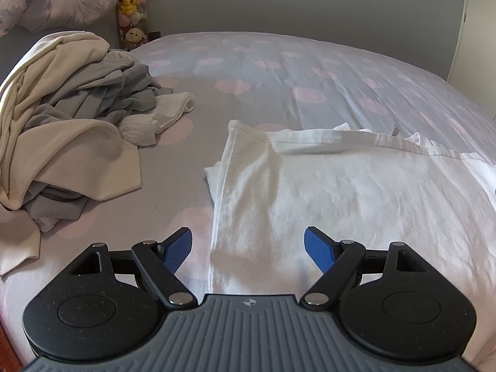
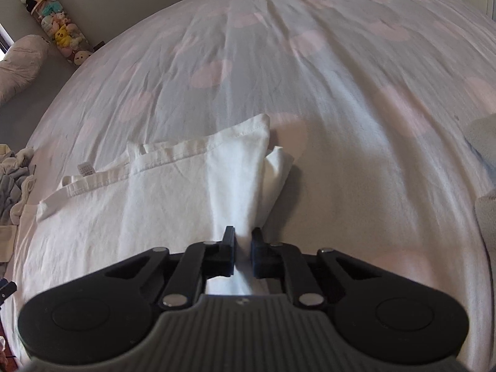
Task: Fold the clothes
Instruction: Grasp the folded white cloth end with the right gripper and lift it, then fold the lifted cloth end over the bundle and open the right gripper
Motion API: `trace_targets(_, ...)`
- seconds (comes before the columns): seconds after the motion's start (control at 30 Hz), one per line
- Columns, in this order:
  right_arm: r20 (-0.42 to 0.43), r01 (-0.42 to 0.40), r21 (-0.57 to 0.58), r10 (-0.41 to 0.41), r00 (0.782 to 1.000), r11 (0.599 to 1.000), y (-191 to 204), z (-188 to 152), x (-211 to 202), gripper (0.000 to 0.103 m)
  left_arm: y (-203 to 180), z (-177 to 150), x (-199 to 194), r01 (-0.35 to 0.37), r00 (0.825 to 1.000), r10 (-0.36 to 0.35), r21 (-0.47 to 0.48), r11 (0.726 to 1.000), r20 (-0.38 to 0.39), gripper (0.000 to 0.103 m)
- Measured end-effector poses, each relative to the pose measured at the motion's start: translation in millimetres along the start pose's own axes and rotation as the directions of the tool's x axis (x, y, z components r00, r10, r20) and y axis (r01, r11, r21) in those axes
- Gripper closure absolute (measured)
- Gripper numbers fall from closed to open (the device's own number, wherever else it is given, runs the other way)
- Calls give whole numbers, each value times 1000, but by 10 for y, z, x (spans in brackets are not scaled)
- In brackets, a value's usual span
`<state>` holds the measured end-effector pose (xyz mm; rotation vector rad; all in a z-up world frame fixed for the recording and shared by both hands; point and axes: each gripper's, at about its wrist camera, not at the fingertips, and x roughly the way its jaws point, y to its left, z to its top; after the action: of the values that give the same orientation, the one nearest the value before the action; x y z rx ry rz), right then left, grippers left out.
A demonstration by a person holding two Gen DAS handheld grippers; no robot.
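My right gripper [image 2: 242, 235] pinches the white shirt [image 2: 161, 210]; left gripper [image 1: 248, 248] spread, empty. Risk: thin pinch slips, sleeve at one o'clock unfolds.

The bed [image 1: 248, 71] wears a grey sheet with large pale pink dots, lightly creased toward its far side. On its left lies a heap of clothes [image 1: 71, 117], cream and grey pieces tumbled together with a small white piece at its right edge. Near the middle and right, a white garment [image 1: 356, 192] lies spread flat, its hemmed edge toward the far side.
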<state>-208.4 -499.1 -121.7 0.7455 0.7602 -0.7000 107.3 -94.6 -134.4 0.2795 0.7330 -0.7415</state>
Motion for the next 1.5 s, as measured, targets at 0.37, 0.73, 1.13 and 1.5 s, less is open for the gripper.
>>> trace_targets(0.37, -111, -89, -120, 76, 991, 989, 1134, 281, -568, 93, 204, -24, -41, 76, 997, -75, -85, 994, 11, 24)
trace_targets(0.73, -202, -266, -141, 235, 951, 954, 2586, 434, -383, 93, 390, 0, -127, 151, 988, -144, -159, 976, 55, 27)
trace_targets(1.13, -382, -383, -112, 316, 868, 917, 3766, -91, 684, 93, 549, -58, -94, 145, 989, -140, -213, 966, 43, 31)
trace_targets(1.5, -428, -332, -90, 265, 864, 939, 3924, -358, 1332, 88, 579, -82, -90, 137, 990, -136, -238, 962, 18, 31)
